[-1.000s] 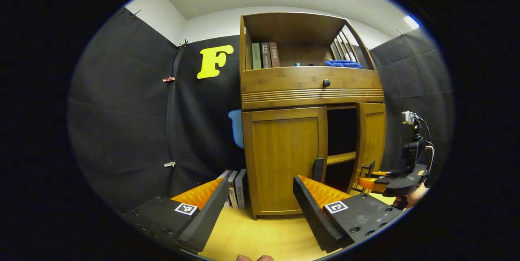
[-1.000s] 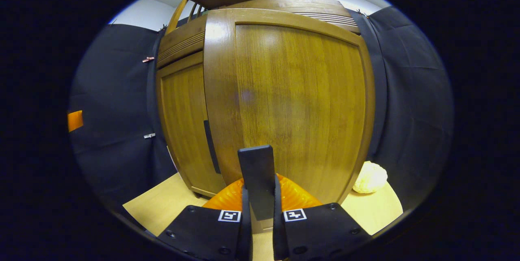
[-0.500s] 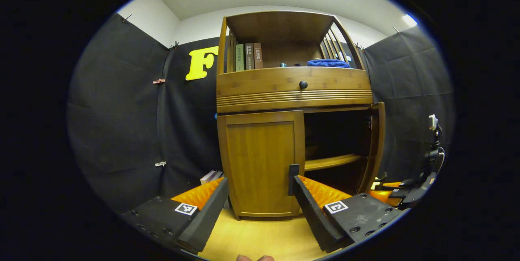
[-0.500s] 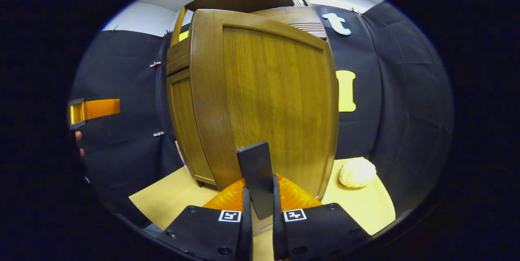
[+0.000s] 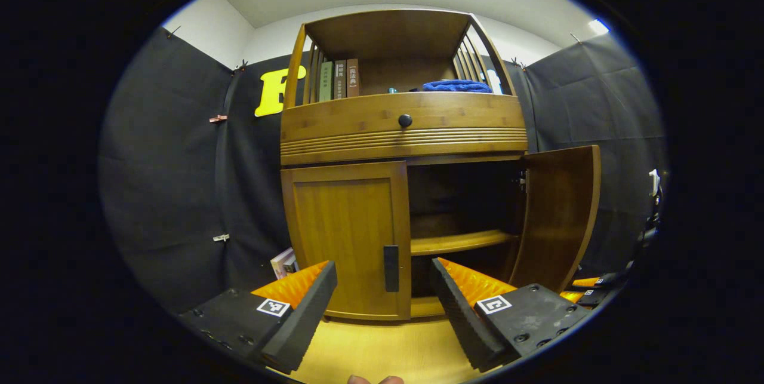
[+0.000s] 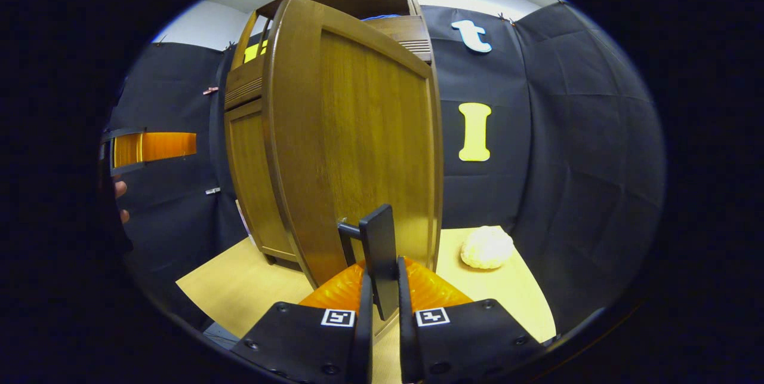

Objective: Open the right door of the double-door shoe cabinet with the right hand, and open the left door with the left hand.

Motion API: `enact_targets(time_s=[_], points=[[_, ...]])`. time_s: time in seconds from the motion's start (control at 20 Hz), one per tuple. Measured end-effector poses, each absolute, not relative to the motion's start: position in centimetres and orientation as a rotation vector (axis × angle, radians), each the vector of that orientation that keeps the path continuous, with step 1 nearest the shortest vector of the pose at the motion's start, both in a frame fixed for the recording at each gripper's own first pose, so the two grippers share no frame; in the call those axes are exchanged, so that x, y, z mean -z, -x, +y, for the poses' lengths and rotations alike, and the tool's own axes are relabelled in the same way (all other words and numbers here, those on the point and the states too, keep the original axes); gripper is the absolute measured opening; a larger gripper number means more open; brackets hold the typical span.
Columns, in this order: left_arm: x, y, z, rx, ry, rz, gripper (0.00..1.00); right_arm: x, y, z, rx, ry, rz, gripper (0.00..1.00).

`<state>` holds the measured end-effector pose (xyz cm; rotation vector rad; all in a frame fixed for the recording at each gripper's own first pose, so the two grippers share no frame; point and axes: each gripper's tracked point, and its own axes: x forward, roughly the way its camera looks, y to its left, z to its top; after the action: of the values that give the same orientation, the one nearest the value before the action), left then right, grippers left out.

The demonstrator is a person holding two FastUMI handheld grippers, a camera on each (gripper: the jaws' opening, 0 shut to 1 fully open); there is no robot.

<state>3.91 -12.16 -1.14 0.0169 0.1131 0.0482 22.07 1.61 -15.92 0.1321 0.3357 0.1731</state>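
The wooden shoe cabinet stands straight ahead in the left gripper view. Its left door is closed, with a dark upright handle at its inner edge. My left gripper is open, a short way in front of that handle and touching nothing. The right door is swung wide, baring a dark inside with a shelf. In the right gripper view, my right gripper is shut on the right door's handle, with the right door close ahead.
A drawer with a round knob sits above the doors. Books and a blue cloth lie on the top shelf. More books lean left of the cabinet. A white lumpy object rests on the wooden floor.
The right door has swung further outward with my right gripper on its handle. My left gripper has shifted right, so the left door's handle now sits between its fingers' line.
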Motion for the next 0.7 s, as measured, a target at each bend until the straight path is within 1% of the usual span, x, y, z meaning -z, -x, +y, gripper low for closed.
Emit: enact_targets(time_s=[0.2,0.25,0.3,0.35,0.4,0.7], points=[[1.0,-4.9,-14.7,-0.015,-0.024,0.110,0.99,16.1,-22.2,0.6,-0.128,-0.143,0.351,0.22],[1.0,-5.1,-15.1,-0.009,-0.025,0.110,0.98,16.1,-22.2,0.0,-0.110,-0.140,0.350,0.22],[1.1,-5.3,-15.5,-0.004,-0.026,0.110,0.99,16.0,-22.3,-0.6,-0.090,-0.135,0.343,0.22],[1.1,-5.4,-15.9,0.001,-0.025,0.111,0.99,16.0,-22.4,-1.2,-0.076,-0.135,0.343,0.19],[1.1,-5.5,-16.2,0.006,-0.025,0.111,0.99,16.2,-22.5,-1.3,-0.076,-0.148,0.347,0.17],[1.7,-6.3,-17.2,0.018,-0.031,0.118,0.99,16.2,-22.3,-2.1,-0.106,-0.146,0.357,0.17]])
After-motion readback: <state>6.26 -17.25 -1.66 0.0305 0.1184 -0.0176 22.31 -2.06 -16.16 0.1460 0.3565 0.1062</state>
